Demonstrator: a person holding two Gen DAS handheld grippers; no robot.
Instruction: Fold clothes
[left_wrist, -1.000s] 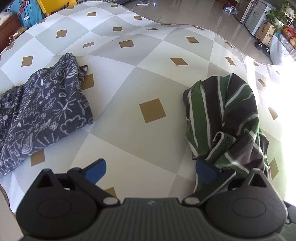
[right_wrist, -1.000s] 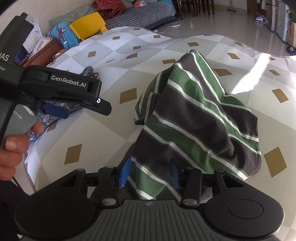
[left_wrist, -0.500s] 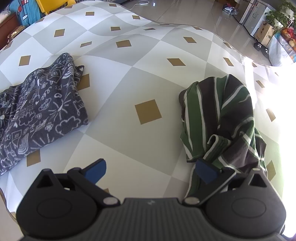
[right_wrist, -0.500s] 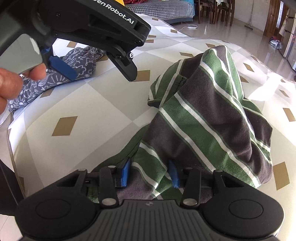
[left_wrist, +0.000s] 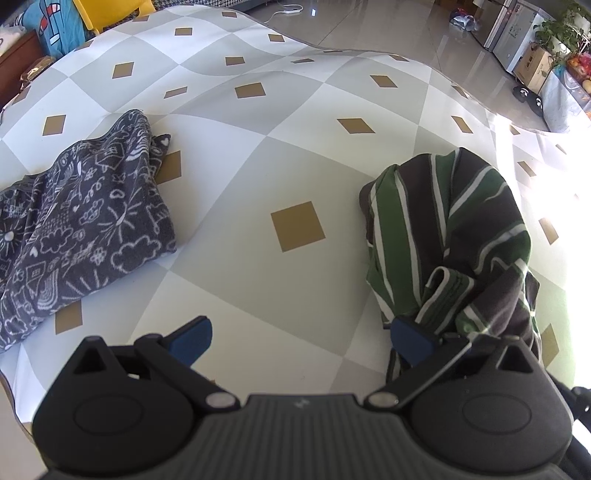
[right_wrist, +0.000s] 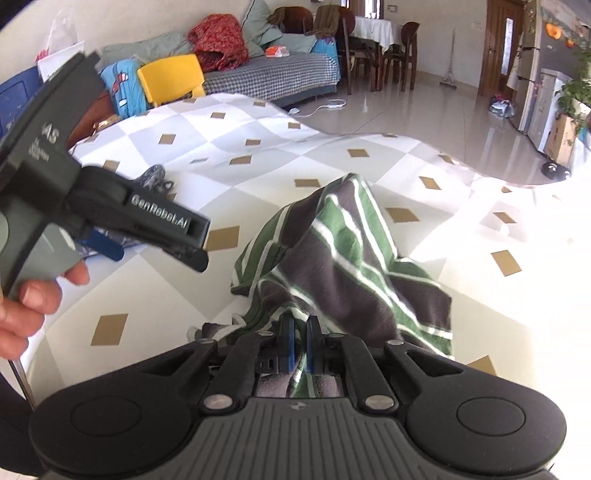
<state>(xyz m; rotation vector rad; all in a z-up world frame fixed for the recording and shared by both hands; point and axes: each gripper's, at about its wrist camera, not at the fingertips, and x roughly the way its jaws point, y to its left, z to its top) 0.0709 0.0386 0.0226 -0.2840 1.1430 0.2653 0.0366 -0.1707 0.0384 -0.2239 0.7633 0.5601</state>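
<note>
Right between my right gripper's (right_wrist: 299, 341) blue pads, a fold of the green, grey and white striped shirt (right_wrist: 343, 258) is pinched tight. The jaws have just been closing, and now they sit almost together with the cloth caught in the narrow gap. From there the shirt rises ahead of the gripper in a rumpled peak and spills off to its right across the checked cloth (right_wrist: 258, 140), grey and white squares with small tan diamonds.

Over to the left of it, my left gripper (left_wrist: 299, 338) hangs tilted down over the same cloth, jaws spread wide and nothing between them. Its right blue pad (left_wrist: 410, 338) sits just at the near edge of the striped shirt; whether it actually touches I can't tell. Bare checked cloth lies straight ahead of this gripper. Off to its left lies a dark grey garment with white doodle print (left_wrist: 81, 229), well apart from the shirt. In the right wrist view my hand (right_wrist: 26, 306) wraps the left gripper's handle.
</note>
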